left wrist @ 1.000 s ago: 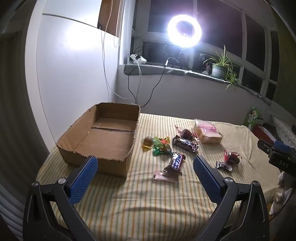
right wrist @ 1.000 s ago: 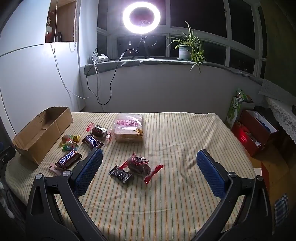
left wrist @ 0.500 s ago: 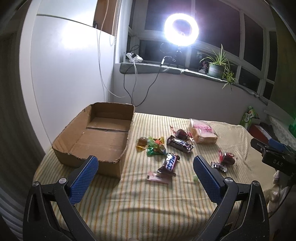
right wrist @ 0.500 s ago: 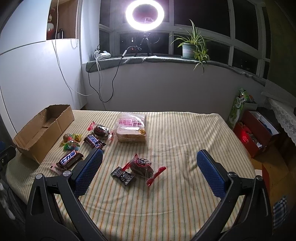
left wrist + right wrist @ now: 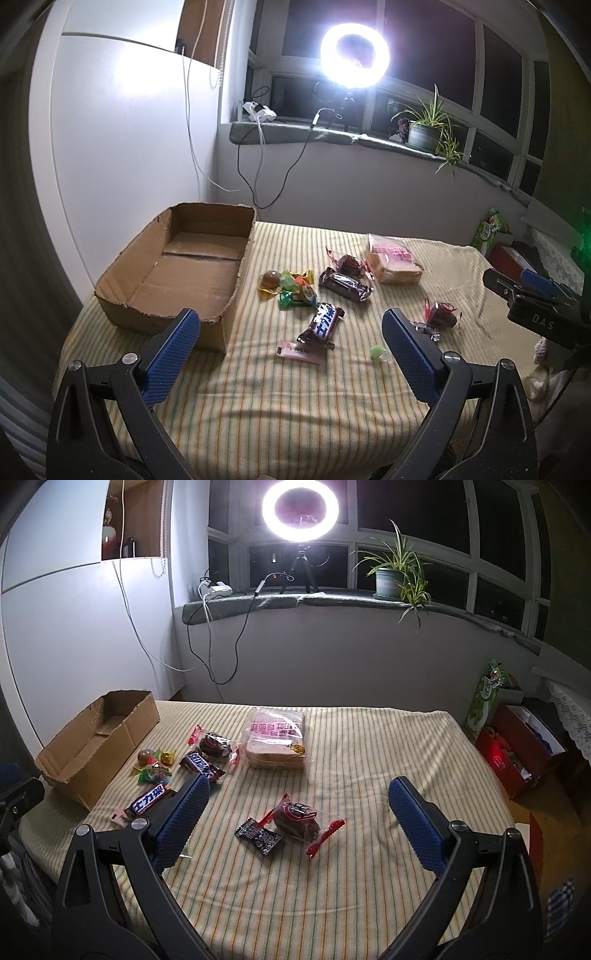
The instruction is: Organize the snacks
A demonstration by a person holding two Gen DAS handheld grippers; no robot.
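Note:
An empty cardboard box (image 5: 184,273) (image 5: 96,738) lies at the left of a striped table (image 5: 295,398). Right of it lie loose snacks: a Snickers bar (image 5: 322,322) (image 5: 149,799), a second dark bar (image 5: 345,285) (image 5: 202,766), small candies (image 5: 291,286) (image 5: 155,764), a bagged bread loaf (image 5: 391,258) (image 5: 277,742), a wrapped dark cake (image 5: 441,312) (image 5: 295,818), a small dark packet (image 5: 260,836) and another wrapped cake (image 5: 214,744). My left gripper (image 5: 290,354) is open and empty above the near table edge. My right gripper (image 5: 297,823) is open and empty, the cake between its fingers in view.
A pink wrapper (image 5: 299,349) and a small green candy (image 5: 377,351) lie near the Snickers bar. The right gripper's body shows in the left wrist view (image 5: 532,302). A ring light (image 5: 300,509), cables and a potted plant (image 5: 395,576) stand on the windowsill. Boxes (image 5: 517,746) sit beside the table.
Both grippers have drawn slightly back and up from the table, so the snacks sit lower and farther in view. Nothing on the table has moved. Both stay open.

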